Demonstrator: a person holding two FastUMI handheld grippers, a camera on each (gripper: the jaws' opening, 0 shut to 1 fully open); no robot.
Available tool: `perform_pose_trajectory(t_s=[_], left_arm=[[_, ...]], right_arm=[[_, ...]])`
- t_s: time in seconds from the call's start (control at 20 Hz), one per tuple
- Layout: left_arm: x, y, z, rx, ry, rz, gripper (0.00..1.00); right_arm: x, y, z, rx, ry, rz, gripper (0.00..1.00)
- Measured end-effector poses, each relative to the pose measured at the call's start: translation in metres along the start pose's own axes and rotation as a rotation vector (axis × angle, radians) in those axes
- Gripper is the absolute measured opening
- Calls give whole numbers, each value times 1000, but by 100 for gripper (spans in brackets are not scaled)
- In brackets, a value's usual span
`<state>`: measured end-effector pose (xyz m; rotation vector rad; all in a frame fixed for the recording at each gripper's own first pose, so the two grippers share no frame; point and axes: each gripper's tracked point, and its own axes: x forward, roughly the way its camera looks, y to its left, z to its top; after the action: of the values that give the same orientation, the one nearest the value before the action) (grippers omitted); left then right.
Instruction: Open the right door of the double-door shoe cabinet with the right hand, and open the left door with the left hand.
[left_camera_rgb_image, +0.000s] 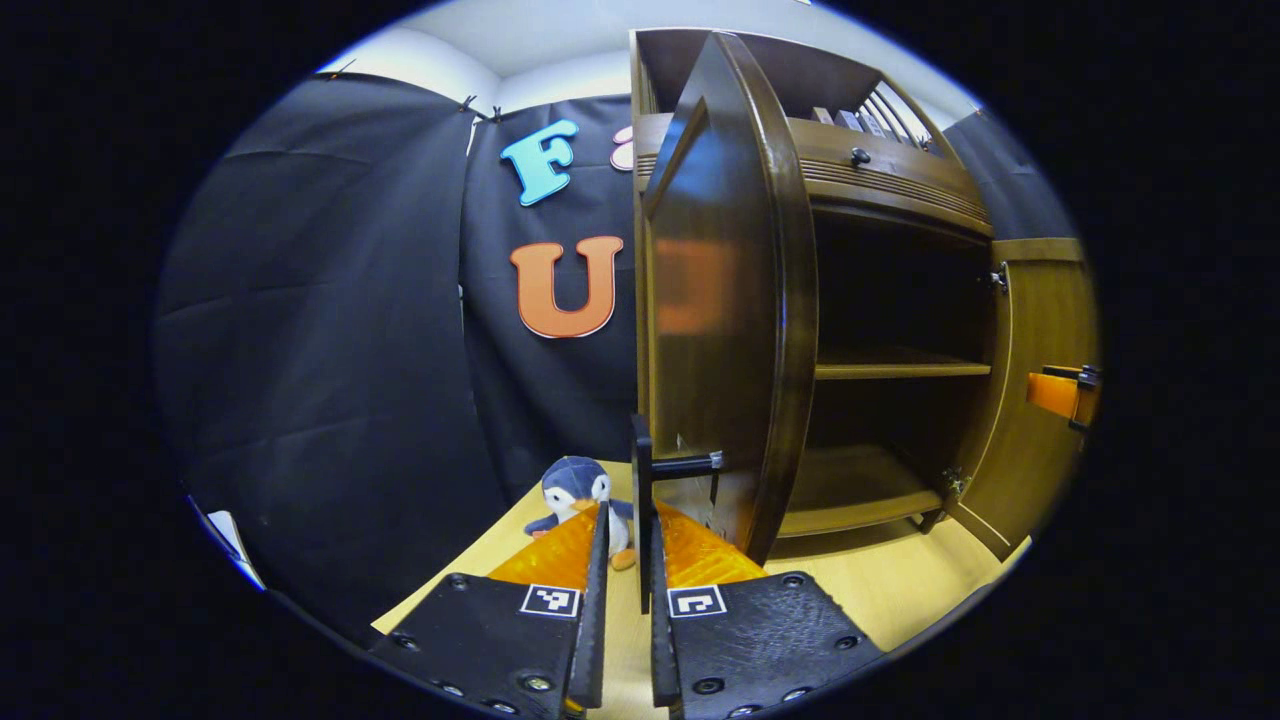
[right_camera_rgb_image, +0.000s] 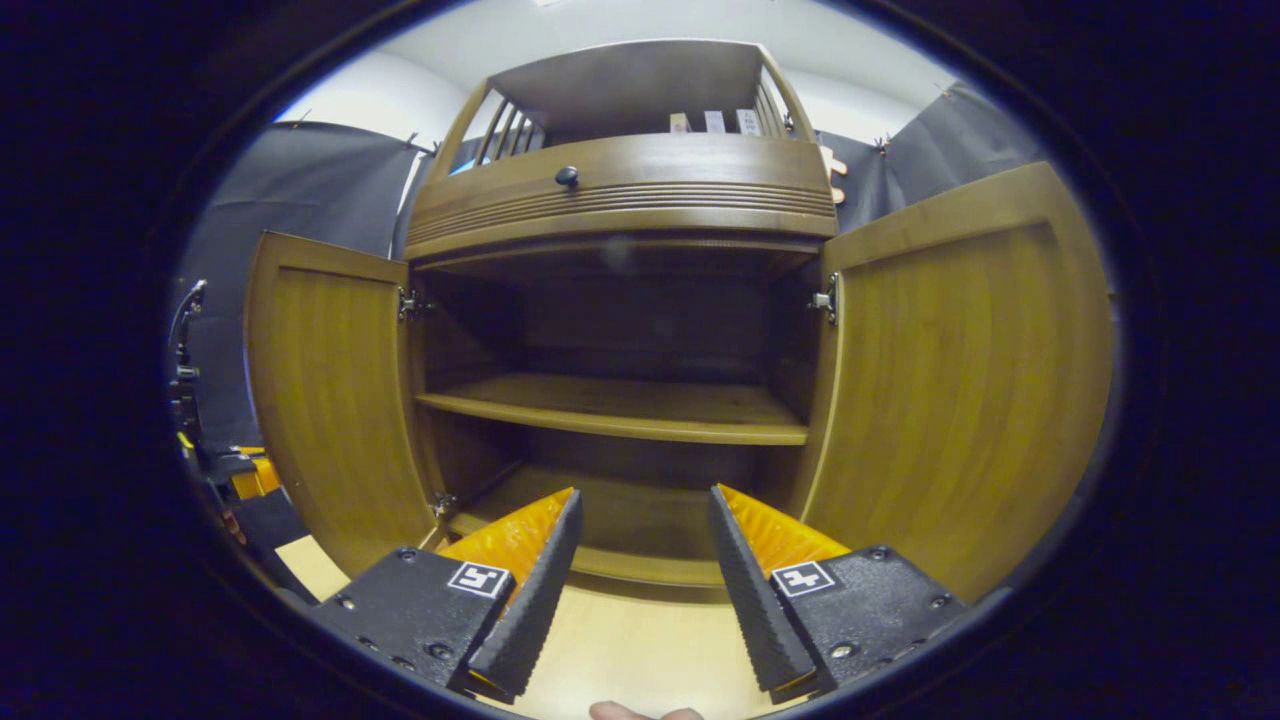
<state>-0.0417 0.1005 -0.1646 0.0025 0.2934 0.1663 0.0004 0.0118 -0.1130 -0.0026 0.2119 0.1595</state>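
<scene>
Black cloth walled the booth on a pale wood floor (right_camera_rgb_image: 640, 650), and the shoe cabinet (right_camera_rgb_image: 620, 190) stood against it with both doors swung out. In the right gripper view the cabinet's dark interior sat at twelve o'clock, the left door (right_camera_rgb_image: 335, 400) at nine and the right door (right_camera_rgb_image: 975, 380) at three, each upright, long axis vertical, inner face turned toward the camera. The right gripper (right_camera_rgb_image: 640, 580) hung before the lower shelf (right_camera_rgb_image: 610, 405) with its jaws wide, gripping nothing. In the left gripper view the left gripper (left_camera_rgb_image: 628, 600) had its fingers drawn narrow around the slim dark bar handle (left_camera_rgb_image: 642, 490) at six o'clock — whether both pads actually pressed it could not be told. A stuffed penguin (left_camera_rgb_image: 575, 490) sat on the floor just beyond, at about seven. The doors looked like stiff, solid wood on metal hinges — probably fairly heavy but free-swinging, best taken by the vertical handle near the free edge. Judging from how the doors stood, the task appeared essentially finished.
</scene>
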Motion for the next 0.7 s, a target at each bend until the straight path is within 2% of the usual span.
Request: perform_pose_trajectory(t_s=[0.2, 0.25, 0.3, 0.35, 0.4, 0.55, 0.7], left_arm=[[-3, 16, 0, 3, 21, -25, 19], [-4, 19, -2, -10, 34, -30, 10], [-5, 22, -2, -15, 39, -30, 25], [-5, 25, -3, -14, 44, -29, 22], [-7, 28, -3, -15, 49, -25, 48], [-12, 38, -2, 5, 42, -8, 61], [-21, 50, -2, 21, 33, 32, 63]], right_arm=[[-1, -1, 0, -11, -3, -1, 81], [-2, -1, 0, -12, -3, -4, 82], [-2, -1, 1, -13, -5, -5, 82], [-2, 0, 1, -14, -5, -7, 82], [-2, -1, 1, -15, -5, -6, 81], [-2, 0, 0, -19, -6, -1, 81], [-3, 0, 0, -22, -6, 5, 82]])
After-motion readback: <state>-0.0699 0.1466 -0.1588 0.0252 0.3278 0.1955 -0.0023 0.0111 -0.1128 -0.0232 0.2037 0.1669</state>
